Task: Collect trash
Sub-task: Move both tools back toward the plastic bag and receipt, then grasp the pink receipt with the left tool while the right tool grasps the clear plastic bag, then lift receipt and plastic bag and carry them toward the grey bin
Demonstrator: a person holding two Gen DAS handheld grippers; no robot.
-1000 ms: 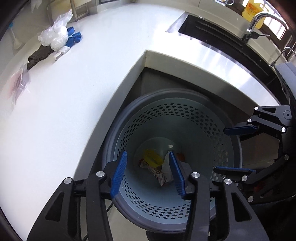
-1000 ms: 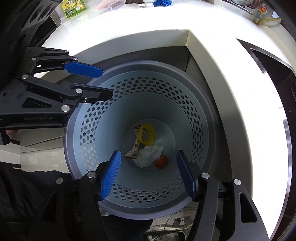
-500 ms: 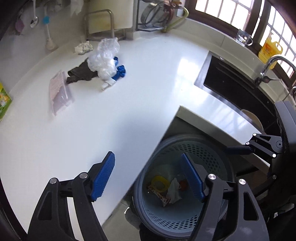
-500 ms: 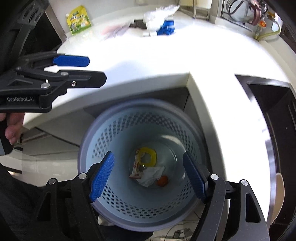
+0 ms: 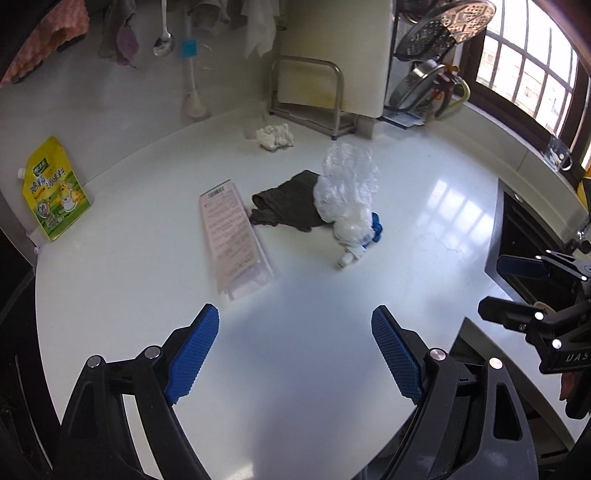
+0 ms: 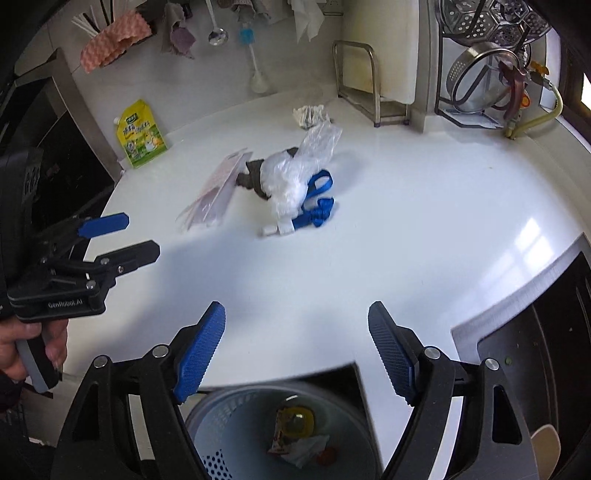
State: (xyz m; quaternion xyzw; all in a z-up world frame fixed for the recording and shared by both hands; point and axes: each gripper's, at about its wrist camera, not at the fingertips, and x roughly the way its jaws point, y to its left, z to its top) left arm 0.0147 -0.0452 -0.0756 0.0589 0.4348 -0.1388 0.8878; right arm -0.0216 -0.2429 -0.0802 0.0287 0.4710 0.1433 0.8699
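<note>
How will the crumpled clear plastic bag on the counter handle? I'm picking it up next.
The clear plastic bag looks thin and crinkled, so probably floppy and very light. Its glossy film may slip between pads. It lies over the dark cloth, which might drag along.

This is a home kitchen. A white counter [image 5: 129,280] bends round a corner, with a black sink [image 5: 535,236] let into its right edge below a paned window [image 5: 532,70]. On the back wall hang a ladle [image 6: 216,26], a brush [image 6: 251,59] and cloths [image 6: 110,40]. At the far right corner a rack [image 6: 487,66] holds a steel colander and steamer. A yellow seasoning pouch [image 5: 53,190] leans at the far left edge.
</note>
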